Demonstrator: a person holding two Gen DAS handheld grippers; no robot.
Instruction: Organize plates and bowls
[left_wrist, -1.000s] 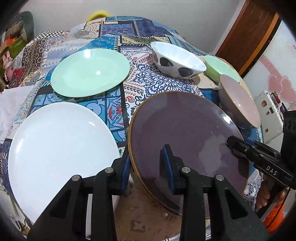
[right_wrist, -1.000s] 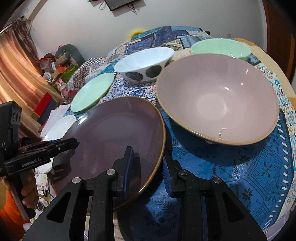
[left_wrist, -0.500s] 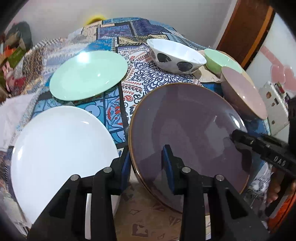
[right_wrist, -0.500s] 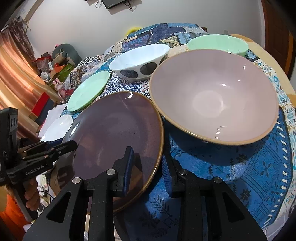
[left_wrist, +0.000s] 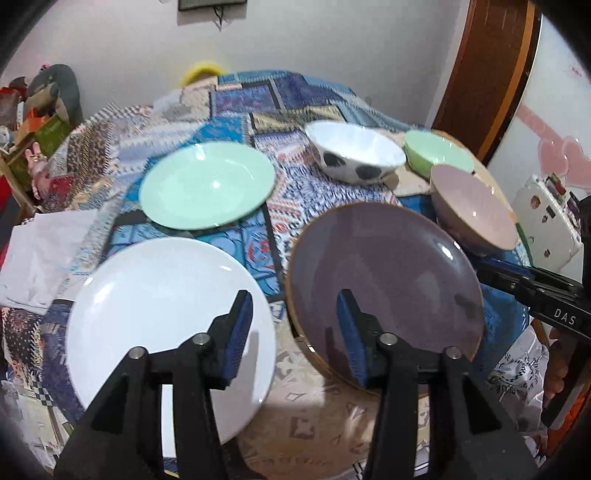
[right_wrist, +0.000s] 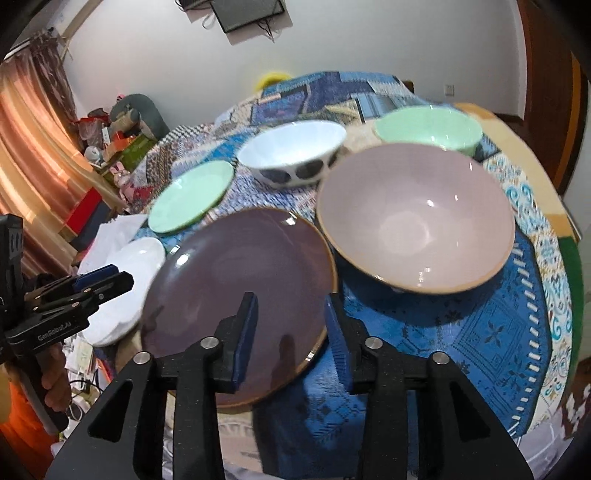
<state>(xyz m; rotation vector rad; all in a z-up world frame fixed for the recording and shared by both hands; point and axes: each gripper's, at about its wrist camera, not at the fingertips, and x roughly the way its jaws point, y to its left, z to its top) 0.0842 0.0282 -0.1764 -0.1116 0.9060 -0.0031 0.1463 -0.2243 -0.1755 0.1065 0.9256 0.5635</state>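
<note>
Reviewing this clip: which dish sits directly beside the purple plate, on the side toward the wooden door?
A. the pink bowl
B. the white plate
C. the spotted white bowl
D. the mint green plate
A: in the left wrist view the pink bowl sits right next to the purple plate on the door side, while the white plate lies on its opposite side.

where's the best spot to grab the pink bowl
Probably the near rim of the pink bowl, one finger inside and one outside, coming down from above with the right gripper, whose jaws are opening. Its wall flares wide and thin, and that side looks unobstructed.
</note>
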